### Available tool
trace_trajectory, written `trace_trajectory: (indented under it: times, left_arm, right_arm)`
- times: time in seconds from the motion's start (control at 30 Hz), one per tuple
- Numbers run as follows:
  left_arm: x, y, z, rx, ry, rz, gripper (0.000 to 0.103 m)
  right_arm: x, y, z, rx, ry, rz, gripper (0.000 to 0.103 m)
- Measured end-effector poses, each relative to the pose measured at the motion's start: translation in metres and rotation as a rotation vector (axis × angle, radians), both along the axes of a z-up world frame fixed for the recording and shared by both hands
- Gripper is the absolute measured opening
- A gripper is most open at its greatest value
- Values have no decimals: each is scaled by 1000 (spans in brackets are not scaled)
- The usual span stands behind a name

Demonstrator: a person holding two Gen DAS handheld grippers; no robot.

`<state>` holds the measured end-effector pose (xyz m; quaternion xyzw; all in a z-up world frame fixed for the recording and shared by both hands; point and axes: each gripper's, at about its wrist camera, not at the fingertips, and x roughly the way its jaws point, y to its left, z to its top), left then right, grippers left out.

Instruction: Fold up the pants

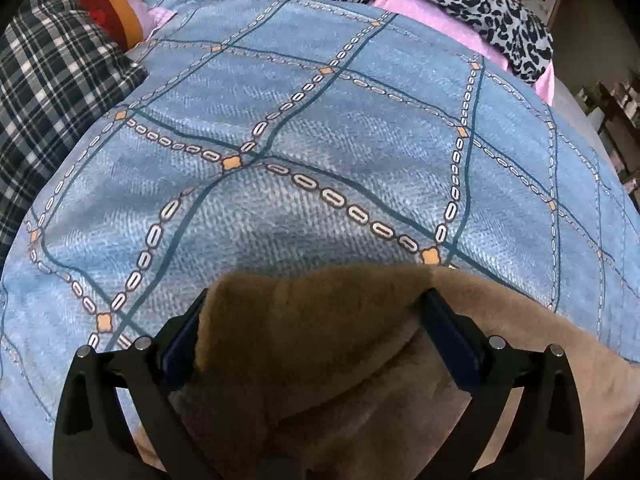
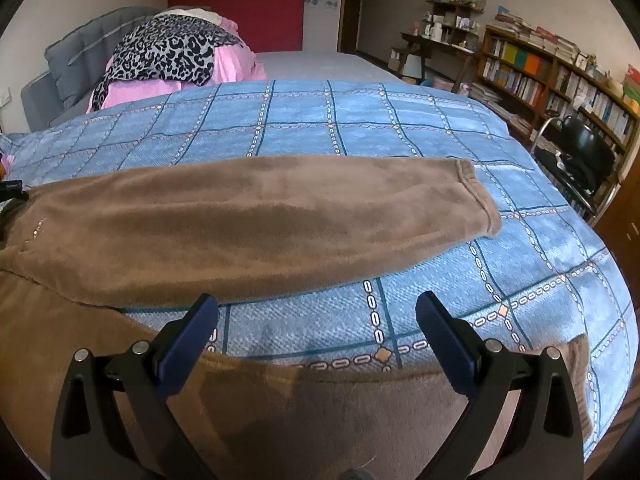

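Left wrist view: the left gripper is spread wide, with a bunched fold of the brown fleece pants filling the gap between its fingers, near edge of the blue checked bedspread.

Right wrist view: the right gripper is spread open over the near leg; the far leg lies flat across the bedspread, cuff to the right.

Bed with blue checked cover; grey headboard; red wall panel; bookshelves right; black chair.
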<state>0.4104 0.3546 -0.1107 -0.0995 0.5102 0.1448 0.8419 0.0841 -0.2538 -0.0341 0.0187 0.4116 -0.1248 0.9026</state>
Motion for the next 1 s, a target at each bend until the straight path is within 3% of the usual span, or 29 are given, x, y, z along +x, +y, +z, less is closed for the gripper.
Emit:
trace_trajectory:
  times: [0.2,0.3,0.47,0.67,0.9,1.0]
  left_arm:
    - [0,-8,-3,39,-4,-45,99]
    - [-6,-9,0,34,-29,-57,85]
    - [-19,-17,9,-8,-69,-100,45]
    - [-39,-24,23,-23,-121,-134,40]
    - [-50,-23,42,-57,-164,-108,40]
    - [-53,-25,46,-56,-165,-104,40]
  right_arm:
    - [12,-23,3,25,-4,-41,98]
    - [21,-42,2,39,0,-67,98]
    - [41,-86,-4,61,41,-119,98]
    - [69,-147,-4,58,48,-177,98]
    - [121,-234,-12,202,29,-265,97]
    - [141,-251,-17,213,34,-283,94]
